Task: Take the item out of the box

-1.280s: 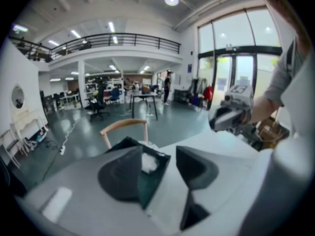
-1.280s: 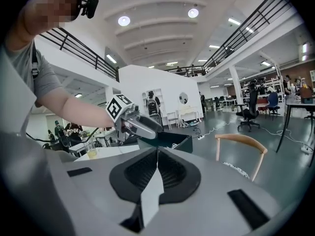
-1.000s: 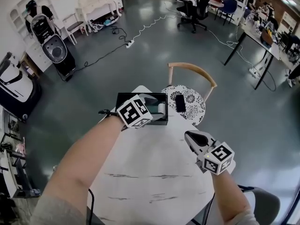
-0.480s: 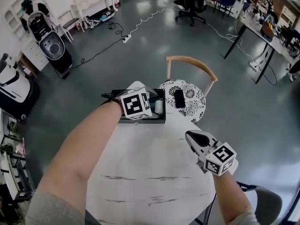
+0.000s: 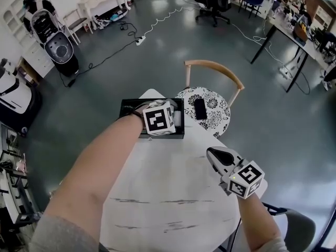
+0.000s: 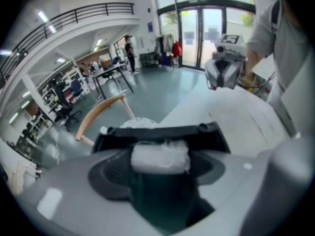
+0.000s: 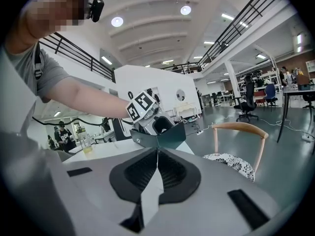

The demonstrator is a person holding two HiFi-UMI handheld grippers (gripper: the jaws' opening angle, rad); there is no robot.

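White round table, black box at its far edge.
Left gripper, jaws just opened wide, straddles the wrapped item inside; right gripper hovers closed and empty.

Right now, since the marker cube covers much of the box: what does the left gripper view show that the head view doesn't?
Only left gripper view: the white wrapped item lying untouched between the left claw's jaws, which have just been opening. Only head view: the phone on the chair seat. Both: black box, right claw.
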